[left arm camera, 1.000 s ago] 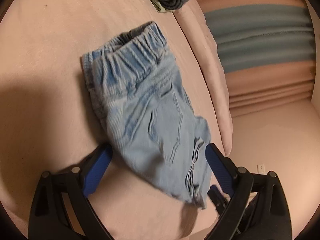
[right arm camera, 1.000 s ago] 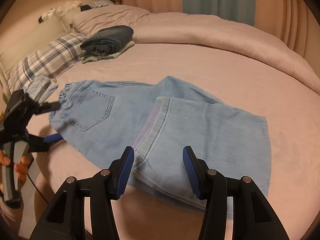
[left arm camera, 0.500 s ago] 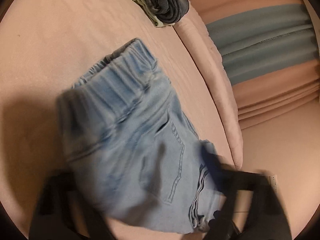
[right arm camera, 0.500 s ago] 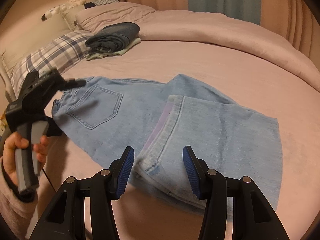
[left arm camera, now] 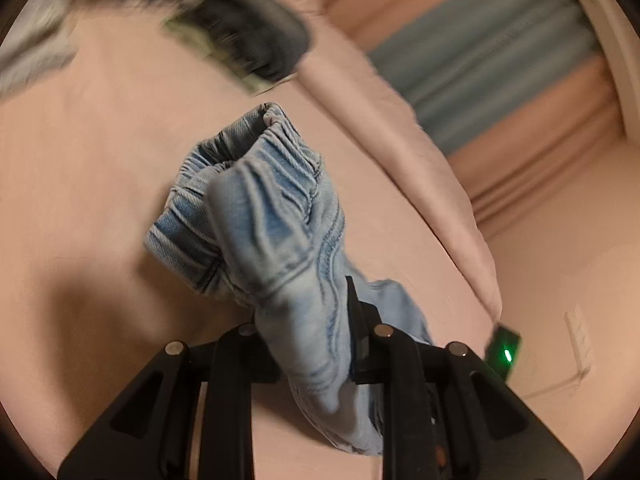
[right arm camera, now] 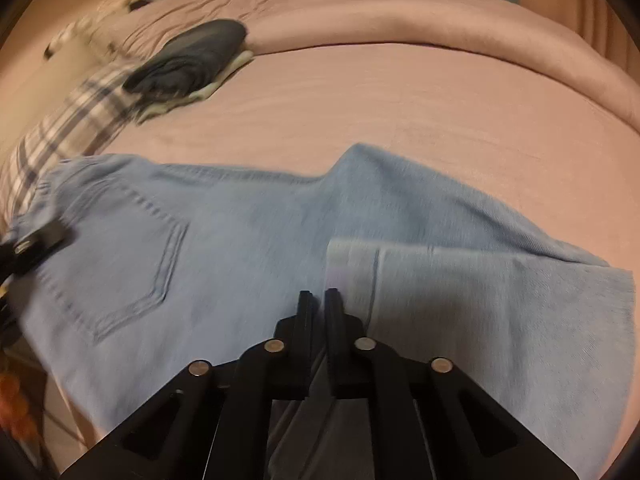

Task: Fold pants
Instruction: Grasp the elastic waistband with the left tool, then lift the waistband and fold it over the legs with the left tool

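Light blue jeans (right arm camera: 248, 232) lie on a pink bed (right arm camera: 380, 104), the legs folded back over themselves at the right. My left gripper (left arm camera: 312, 340) is shut on the jeans (left arm camera: 272, 216) near the elastic waistband, which bunches up between the jaws. The left gripper also shows at the left edge of the right wrist view (right arm camera: 36, 244), at the waistband. My right gripper (right arm camera: 318, 300) is shut on the near edge of the folded leg hem; the fabric passes under its closed jaws.
A stack of dark folded clothes (right arm camera: 192, 60) sits further up the bed, also in the left wrist view (left arm camera: 252, 36). A plaid pillow (right arm camera: 68, 128) lies at the left. A rolled pink duvet (right arm camera: 440, 20) runs along the far side. Striped curtains (left arm camera: 500, 64) hang behind.
Both grippers have closed on the jeans: the left on the waistband end, the right on the folded hem edge. Both cameras have moved closer to the cloth.
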The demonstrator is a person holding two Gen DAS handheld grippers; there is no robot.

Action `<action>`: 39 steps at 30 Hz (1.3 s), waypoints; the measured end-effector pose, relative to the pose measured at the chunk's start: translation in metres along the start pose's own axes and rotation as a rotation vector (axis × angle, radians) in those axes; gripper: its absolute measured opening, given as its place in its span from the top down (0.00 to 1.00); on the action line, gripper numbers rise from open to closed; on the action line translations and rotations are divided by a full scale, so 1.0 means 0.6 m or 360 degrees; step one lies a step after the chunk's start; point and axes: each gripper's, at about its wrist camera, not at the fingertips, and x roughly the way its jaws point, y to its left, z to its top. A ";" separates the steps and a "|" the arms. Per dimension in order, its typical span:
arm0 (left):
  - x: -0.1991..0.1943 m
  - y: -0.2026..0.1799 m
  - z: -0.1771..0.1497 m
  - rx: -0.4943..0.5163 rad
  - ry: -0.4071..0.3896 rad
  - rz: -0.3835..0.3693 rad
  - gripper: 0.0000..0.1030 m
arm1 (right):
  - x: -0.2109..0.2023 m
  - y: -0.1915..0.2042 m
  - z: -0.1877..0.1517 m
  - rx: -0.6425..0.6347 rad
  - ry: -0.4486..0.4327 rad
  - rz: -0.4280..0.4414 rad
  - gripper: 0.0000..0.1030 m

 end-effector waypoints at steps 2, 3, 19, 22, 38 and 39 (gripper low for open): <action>-0.011 -0.039 0.000 0.0146 -0.0034 -0.0020 0.80 | -0.003 -0.006 0.006 0.0036 0.0021 0.0048 0.96; -0.015 -0.051 -0.002 0.0190 -0.0044 -0.0027 0.80 | -0.010 -0.011 0.005 0.0060 0.0018 0.0089 0.96; 0.003 -0.217 -0.078 0.0804 -0.0011 -0.0071 0.79 | -0.102 -0.106 -0.118 0.0650 -0.0073 0.0723 0.63; 0.021 -0.237 -0.107 0.0914 0.0067 -0.0085 0.79 | -0.132 -0.178 -0.142 0.1021 -0.0210 0.0932 0.38; 0.100 -0.268 -0.282 0.1436 0.0578 -0.0091 0.14 | -0.121 -0.253 -0.222 0.1700 -0.0241 0.1536 0.12; 0.090 -0.262 -0.278 0.1414 0.0570 -0.0111 0.14 | -0.127 -0.259 -0.219 0.1686 -0.0230 0.1510 0.12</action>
